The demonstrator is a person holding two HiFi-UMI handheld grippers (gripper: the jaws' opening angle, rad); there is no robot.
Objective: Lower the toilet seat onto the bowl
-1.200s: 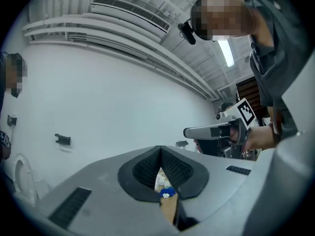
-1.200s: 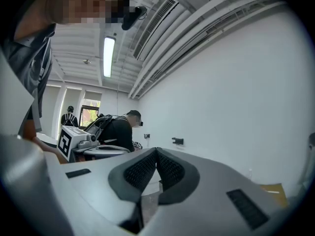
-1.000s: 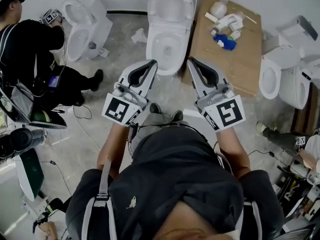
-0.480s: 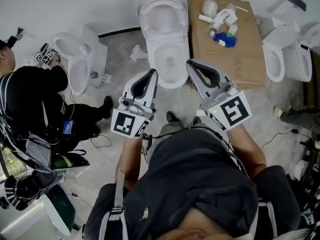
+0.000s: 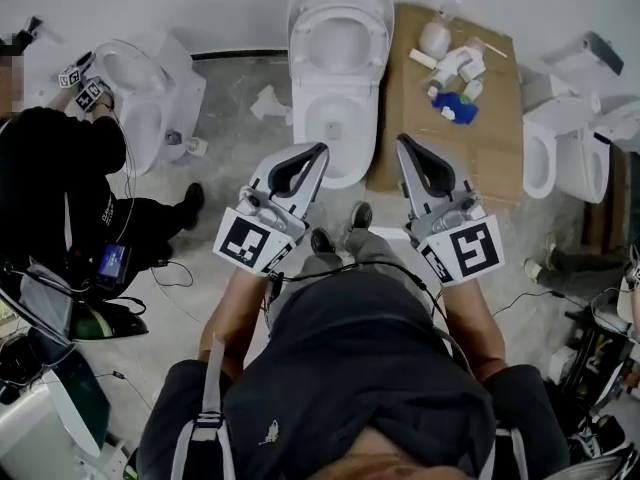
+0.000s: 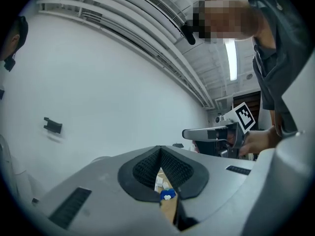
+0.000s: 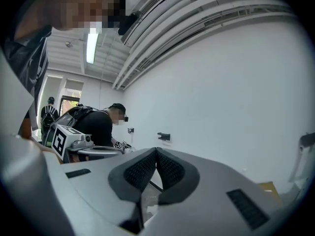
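Against a second ago, the person's shoes stand nearer the bowl, and the toilet seat is raised as before. Both hands hold their tools side by side, about level, angled slightly inward toward the toilet. The left gripper overlaps the bowl's front left rim; its jaws are pressed together on nothing. The right gripper, likewise closed and empty, lies over the cardboard sheet just beside the bowl. The seat stands upright at the wall end, its long axis running from the wall toward the person
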